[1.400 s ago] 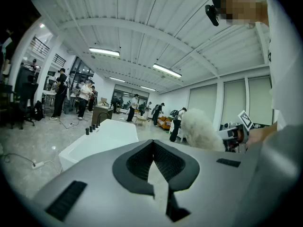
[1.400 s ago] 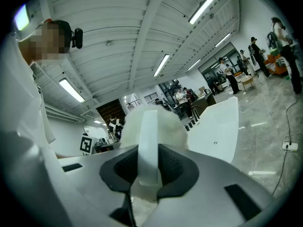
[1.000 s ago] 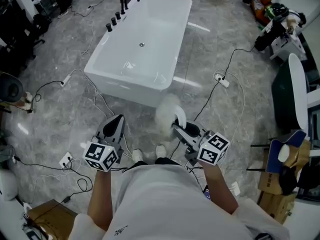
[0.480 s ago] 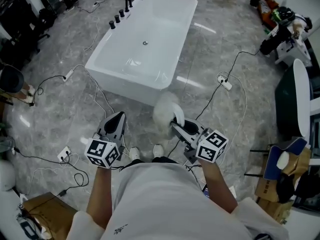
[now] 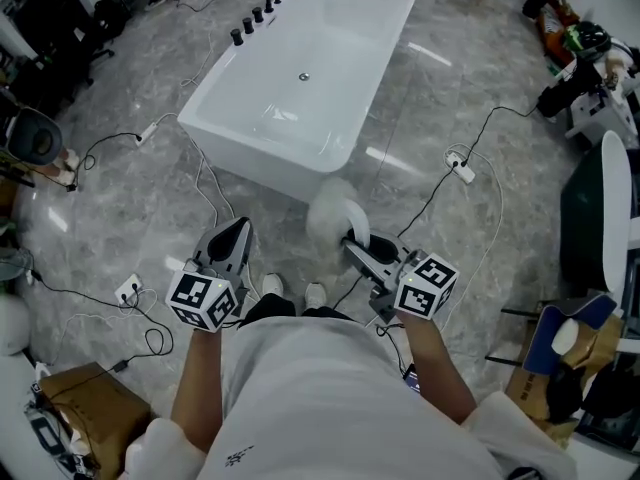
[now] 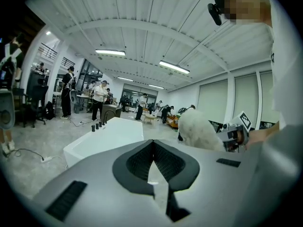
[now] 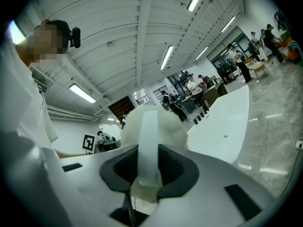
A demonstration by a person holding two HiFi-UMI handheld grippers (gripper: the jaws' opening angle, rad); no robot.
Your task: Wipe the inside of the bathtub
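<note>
Floor: we look down on a grey marbled floor (image 5: 130,198) that fills most of the head view, with black and white cables (image 5: 440,183) trailing over it.
Bathtub: we see a white rectangular bathtub (image 5: 265,168) standing on the floor ahead of the person, well apart from both tools. Its inside is plain white with a small drain in the bottom, and a row of dark tap fittings (image 5: 250,23) sits on its left rim at the far end.
Person: we see a white top, two forearms reaching forward, and the toes of white shoes (image 5: 272,286) between them.
Cardboard box: we find a brown cardboard box (image 5: 85,403) on the floor at the lower left.
Duster: we see a fluffy white duster (image 5: 335,218) held in the air over the floor, between the person and the near end of the tub and outside it.
Right hand-held gripper: the right hand-held gripper (image 7: 148,148) is clenched on the duster's white band, with the fluffy pad just beyond its jaws.
Left hand-held gripper: the left hand-held gripper (image 6: 152,143) is clenched, jaws closed against each other, pointing towards the tub.
Power strip: we see a white power strip (image 5: 460,166) lying on the floor to the right of the tub.
</note>
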